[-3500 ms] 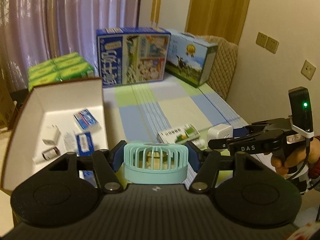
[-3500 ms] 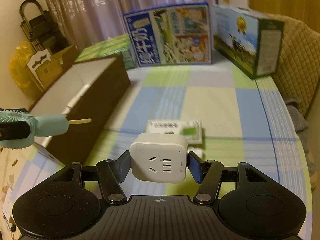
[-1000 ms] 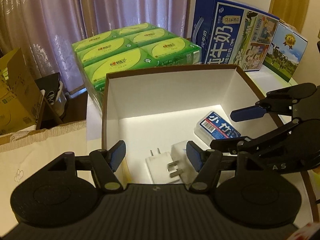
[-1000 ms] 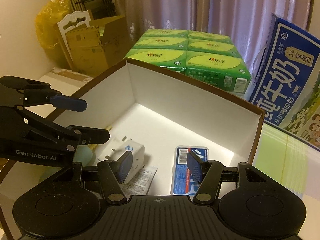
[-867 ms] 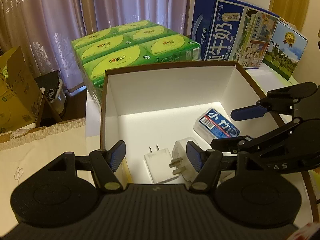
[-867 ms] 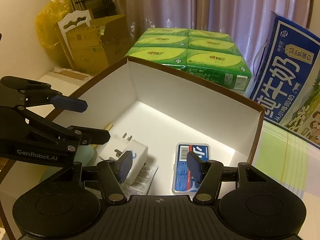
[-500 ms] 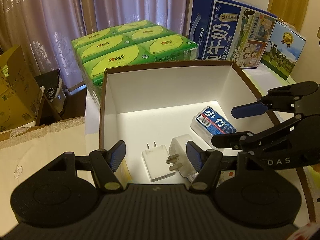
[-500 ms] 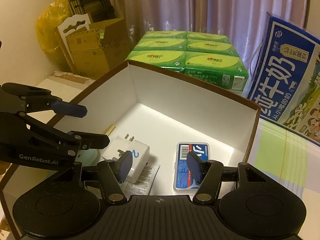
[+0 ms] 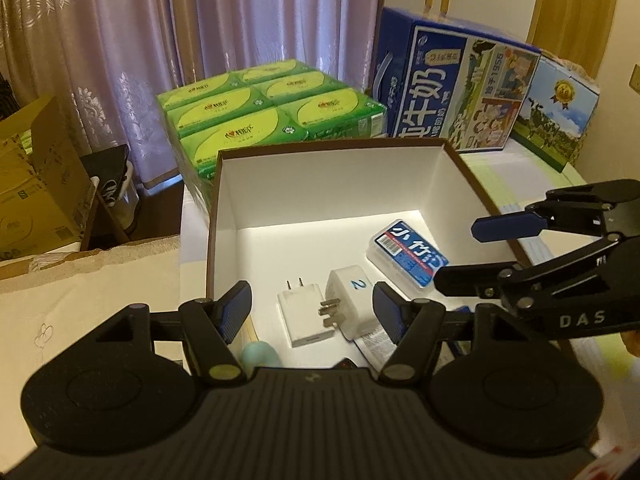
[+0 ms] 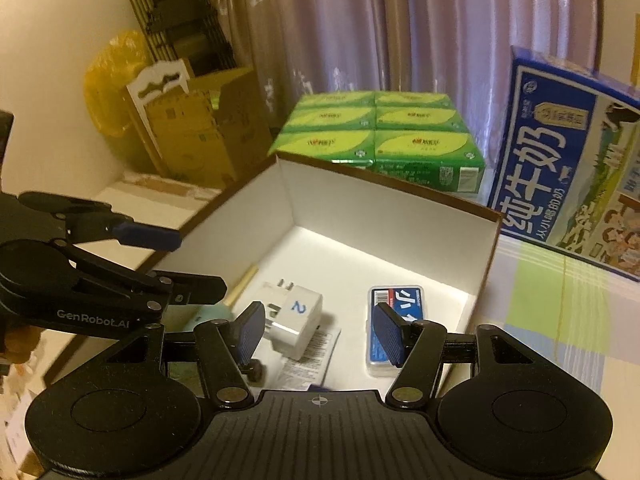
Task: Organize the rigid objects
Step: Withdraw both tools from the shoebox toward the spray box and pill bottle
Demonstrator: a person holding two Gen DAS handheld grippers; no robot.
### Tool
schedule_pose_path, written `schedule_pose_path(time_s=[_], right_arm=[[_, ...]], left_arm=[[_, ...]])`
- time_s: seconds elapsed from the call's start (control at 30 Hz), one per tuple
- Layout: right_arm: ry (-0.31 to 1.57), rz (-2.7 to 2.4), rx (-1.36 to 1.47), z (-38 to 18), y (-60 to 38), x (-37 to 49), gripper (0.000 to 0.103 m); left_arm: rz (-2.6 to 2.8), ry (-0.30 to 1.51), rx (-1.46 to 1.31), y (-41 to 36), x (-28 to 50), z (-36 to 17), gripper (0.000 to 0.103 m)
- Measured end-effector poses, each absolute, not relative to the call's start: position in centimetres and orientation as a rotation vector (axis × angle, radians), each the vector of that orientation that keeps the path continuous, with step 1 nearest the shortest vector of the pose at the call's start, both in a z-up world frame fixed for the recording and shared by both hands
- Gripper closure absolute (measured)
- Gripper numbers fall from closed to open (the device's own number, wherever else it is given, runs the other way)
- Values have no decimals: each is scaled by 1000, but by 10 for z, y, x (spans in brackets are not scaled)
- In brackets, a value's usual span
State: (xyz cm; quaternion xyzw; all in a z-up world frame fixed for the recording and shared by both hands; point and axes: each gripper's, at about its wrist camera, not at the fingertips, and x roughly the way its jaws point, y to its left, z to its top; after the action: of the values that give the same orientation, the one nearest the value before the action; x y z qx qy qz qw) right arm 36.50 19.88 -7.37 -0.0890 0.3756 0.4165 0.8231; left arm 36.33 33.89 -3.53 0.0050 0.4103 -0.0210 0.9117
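A white-lined cardboard box (image 9: 332,146) with a brown rim holds a flat white charger (image 9: 304,320), a white socket cube (image 9: 354,300) marked 2, a blue-labelled plastic case (image 9: 408,254) and a mint fan (image 9: 260,354). My left gripper (image 9: 311,312) hangs open and empty above the box's near end. My right gripper (image 10: 320,332) is open and empty too, above the socket cube (image 10: 298,320) and the case (image 10: 400,298). Each gripper shows in the other's view: the right gripper (image 9: 476,254) and the left gripper (image 10: 198,263).
Green tissue packs (image 9: 260,116) and a blue milk carton (image 9: 452,80) stand behind the box. A brown cardboard box (image 9: 36,184) sits at far left. A checked cloth (image 10: 552,320) covers the surface to the right. A paper leaflet (image 10: 308,356) lies in the box.
Earlier the left gripper held the mint fan and the right held the socket cube; both now lie in the box. Over the last second both open grippers drew back and rose slightly.
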Motion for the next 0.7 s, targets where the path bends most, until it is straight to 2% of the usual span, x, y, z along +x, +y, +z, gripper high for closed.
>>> schedule_pose_path(time_s=[0.37,0.7], right_arm=[[743,902,-90,-41,145,311,46],[770,880,-12,-37,85,266,45]], left_arm=[[-11,834,24,309,302,-10,40],[-16,789,-31,269,238,6,40]])
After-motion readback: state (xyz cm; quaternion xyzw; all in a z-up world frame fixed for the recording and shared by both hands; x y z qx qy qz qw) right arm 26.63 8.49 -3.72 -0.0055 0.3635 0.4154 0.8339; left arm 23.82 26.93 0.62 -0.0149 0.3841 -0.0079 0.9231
